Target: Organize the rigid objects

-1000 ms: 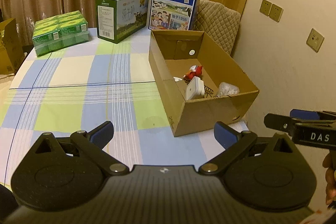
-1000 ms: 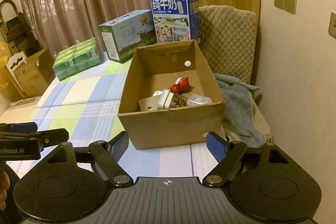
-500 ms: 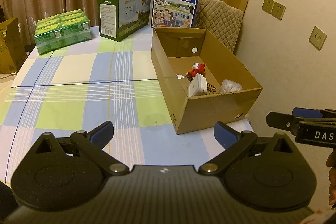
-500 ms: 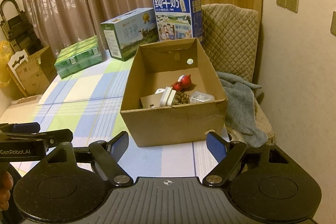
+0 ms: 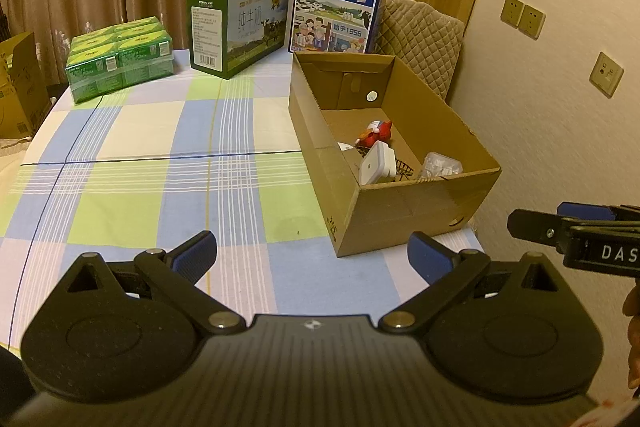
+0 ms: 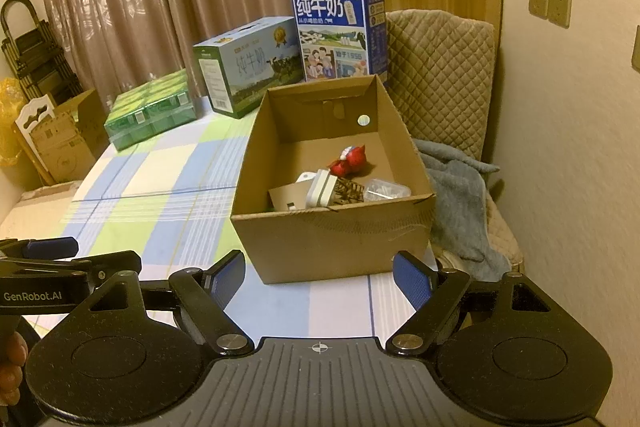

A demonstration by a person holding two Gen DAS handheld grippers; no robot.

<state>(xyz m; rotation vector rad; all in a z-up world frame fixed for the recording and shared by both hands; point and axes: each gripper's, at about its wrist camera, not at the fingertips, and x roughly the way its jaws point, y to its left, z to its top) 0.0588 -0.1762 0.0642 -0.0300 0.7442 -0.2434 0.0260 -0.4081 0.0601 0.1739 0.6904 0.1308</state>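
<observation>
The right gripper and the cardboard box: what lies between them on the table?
Nothing lies there. In the right wrist view, only bare checked tablecloth shows between the open right gripper and the near wall of the cardboard box.

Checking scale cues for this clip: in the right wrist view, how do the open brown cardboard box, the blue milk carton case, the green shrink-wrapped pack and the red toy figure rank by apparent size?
1. Open brown cardboard box, nearest.
2. Blue milk carton case.
3. Green shrink-wrapped pack; close to the case and farther back, so unsure.
4. Red toy figure, clearly smallest.
</observation>
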